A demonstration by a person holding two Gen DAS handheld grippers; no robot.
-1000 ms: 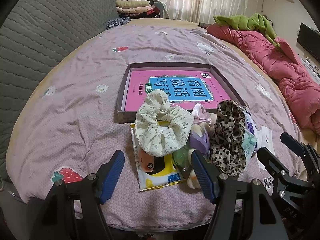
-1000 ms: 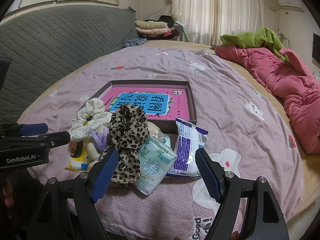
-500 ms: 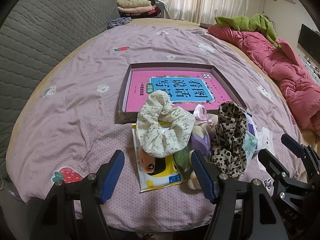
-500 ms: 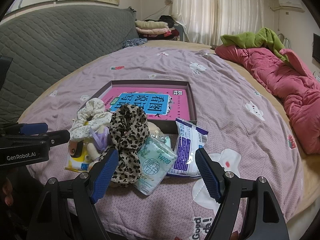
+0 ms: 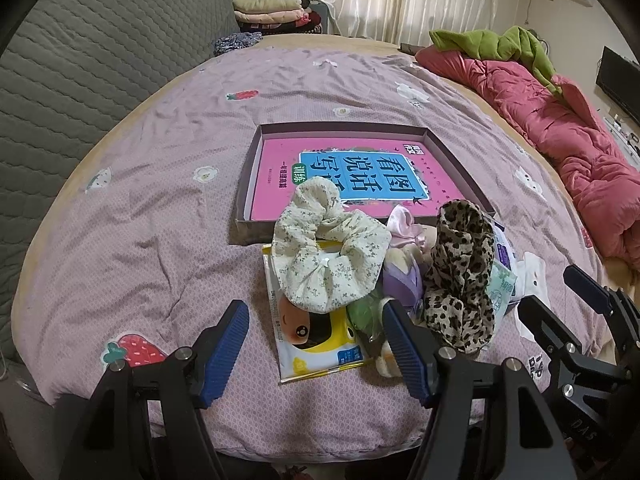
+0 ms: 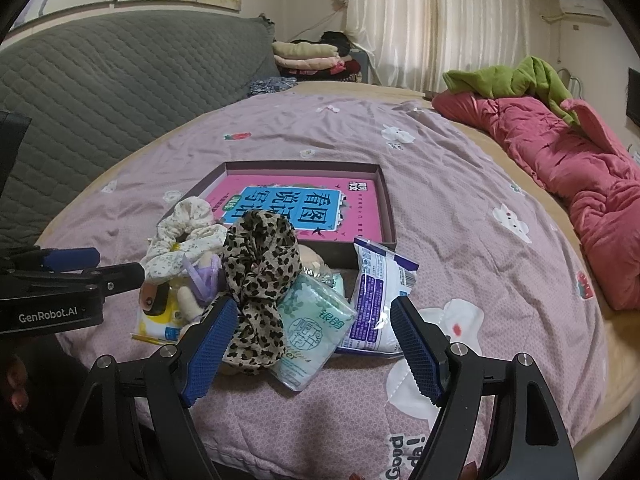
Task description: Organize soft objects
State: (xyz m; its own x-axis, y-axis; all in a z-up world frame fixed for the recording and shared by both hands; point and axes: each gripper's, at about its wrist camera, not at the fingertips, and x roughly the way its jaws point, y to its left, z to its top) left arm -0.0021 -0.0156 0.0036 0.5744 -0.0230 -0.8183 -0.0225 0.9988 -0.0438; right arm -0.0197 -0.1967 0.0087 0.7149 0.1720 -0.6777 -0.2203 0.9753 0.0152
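Observation:
A heap of soft things lies on the bed in front of a shallow box (image 5: pixel 245 184) (image 6: pixel 387 216) that holds a pink book (image 5: pixel 360 176). In the heap are a cream floral scrunchie (image 5: pixel 328 256) (image 6: pixel 180 232), a leopard scrunchie (image 5: pixel 460 272) (image 6: pixel 260 280), a purple plush toy (image 5: pixel 402 276), a yellow wipes pack (image 5: pixel 316 340), a green tissue pack (image 6: pixel 316 332) and a purple-white packet (image 6: pixel 376 304). My left gripper (image 5: pixel 316 348) stands open just short of the wipes pack. My right gripper (image 6: pixel 314 344) stands open before the tissue pack.
A pink quilt (image 5: pixel 560 128) with a green garment (image 5: pixel 500 44) on it runs along the bed's right side. A grey quilted headboard (image 5: pixel 80 60) is at the left. Folded clothes (image 6: pixel 308 56) are stacked at the far end. Bare lilac sheet (image 5: pixel 140 200) lies left of the box.
Both grippers hold almost still and open; the left wrist view has shifted very slightly. Nothing in the heap has moved.

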